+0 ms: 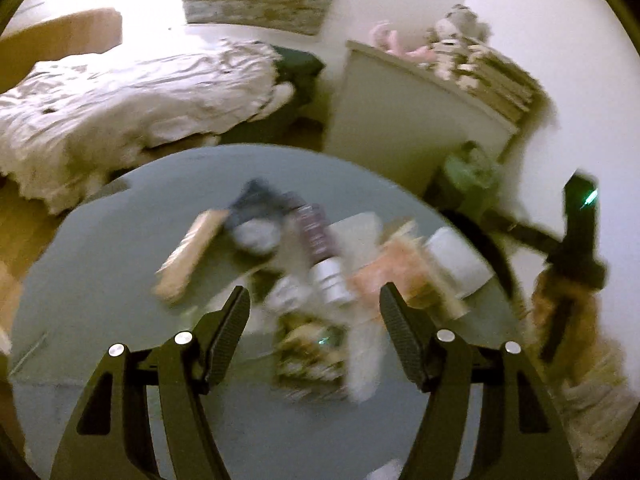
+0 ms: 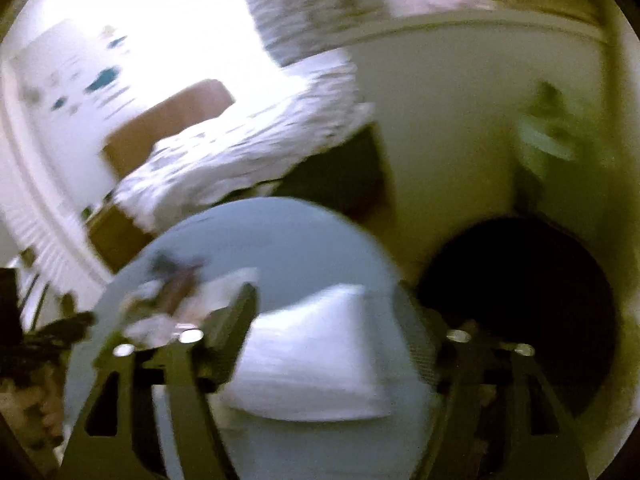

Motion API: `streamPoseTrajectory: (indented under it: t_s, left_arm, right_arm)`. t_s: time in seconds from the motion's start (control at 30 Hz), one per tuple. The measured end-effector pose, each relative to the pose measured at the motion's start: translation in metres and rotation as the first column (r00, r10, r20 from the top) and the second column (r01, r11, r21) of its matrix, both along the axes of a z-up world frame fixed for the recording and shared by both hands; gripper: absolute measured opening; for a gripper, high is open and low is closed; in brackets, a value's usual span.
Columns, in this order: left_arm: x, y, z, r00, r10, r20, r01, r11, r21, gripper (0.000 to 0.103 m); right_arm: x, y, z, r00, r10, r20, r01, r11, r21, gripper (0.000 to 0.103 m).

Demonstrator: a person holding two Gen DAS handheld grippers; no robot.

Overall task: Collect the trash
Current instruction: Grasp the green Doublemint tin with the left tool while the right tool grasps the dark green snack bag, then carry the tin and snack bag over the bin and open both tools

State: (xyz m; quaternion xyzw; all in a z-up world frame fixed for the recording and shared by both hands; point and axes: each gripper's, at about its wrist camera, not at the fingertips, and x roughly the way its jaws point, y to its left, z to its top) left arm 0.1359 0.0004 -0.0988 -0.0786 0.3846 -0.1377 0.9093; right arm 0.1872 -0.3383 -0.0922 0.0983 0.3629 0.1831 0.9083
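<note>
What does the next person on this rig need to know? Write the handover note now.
Left hand-held gripper: open, empty, above the litter pile on the round table.
Right hand-held gripper: open, empty, over a white packet near the table edge.
Dark round bin: beside the table, on the right gripper's side; contents not visible.
Done: nothing that can be confirmed.
Left: bottle, wrappers, papers and white packet are all on the table; frames are blurred.

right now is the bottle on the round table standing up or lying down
Lying down. The bottle rests on its side among the litter on the round table, its white cap toward the camera. The view is blurred.
</note>
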Motion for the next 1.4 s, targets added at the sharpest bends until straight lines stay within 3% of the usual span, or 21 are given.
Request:
streamPoseTrajectory:
  t_s: [0.23,0.3,0.43,0.63,0.77,0.83,0.97,1.03,1.23,1.4]
  left_arm:
    - [-0.006,0.031,-0.022,0.998,0.045,-0.047,-0.042,0.997,0.072,0.066]
    - [-0.007,0.036,-0.027,0.997,0.05,-0.058,-0.045,0.995,0.085,0.066]
    - [-0.004,0.041,-0.037,0.995,0.046,-0.09,-0.038,0.995,0.09,0.053]
    - [-0.001,0.051,-0.045,0.991,0.036,-0.132,-0.028,0.998,0.062,0.048]
    - [0.003,0.048,-0.046,0.991,0.036,-0.129,-0.023,0.995,0.1,0.041]
    - [0.004,0.049,-0.046,0.991,0.042,-0.129,-0.029,0.994,0.103,0.031]
    - [0.005,0.05,-0.046,0.991,0.041,-0.129,-0.03,0.996,0.088,0.031]
    - [0.004,0.052,-0.045,0.992,0.033,-0.123,-0.024,0.997,0.07,0.031]
    - [-0.003,0.052,-0.031,0.996,0.022,-0.083,-0.022,1.0,-0.003,0.031]
    - [-0.001,0.032,-0.007,0.999,-0.022,-0.029,0.021,0.999,-0.03,0.031]
  right_arm:
    - [0.032,0.136,0.031,0.959,0.271,-0.082,-0.274,0.961,-0.027,0.082]
    - [0.041,0.169,0.031,0.947,0.298,-0.118,-0.307,0.949,-0.067,0.082]
    - [0.06,0.231,0.013,0.921,0.328,-0.21,-0.361,0.922,-0.141,0.082]
    - [0.082,0.276,-0.028,0.904,0.284,-0.318,-0.357,0.913,-0.199,0.082]
    - [0.079,0.289,-0.041,0.92,0.263,-0.292,-0.348,0.89,-0.295,0.082]
    - [0.077,0.292,-0.043,0.921,0.265,-0.285,-0.353,0.878,-0.324,0.076]
    - [0.074,0.289,-0.044,0.923,0.27,-0.275,-0.349,0.887,-0.302,0.073]
    - [0.073,0.283,-0.043,0.922,0.278,-0.269,-0.351,0.893,-0.28,0.06]
    - [0.061,0.246,-0.016,0.932,0.303,-0.202,-0.329,0.938,-0.11,0.058]
    - [0.042,0.185,0.017,0.961,0.26,-0.092,-0.259,0.966,0.025,0.058]
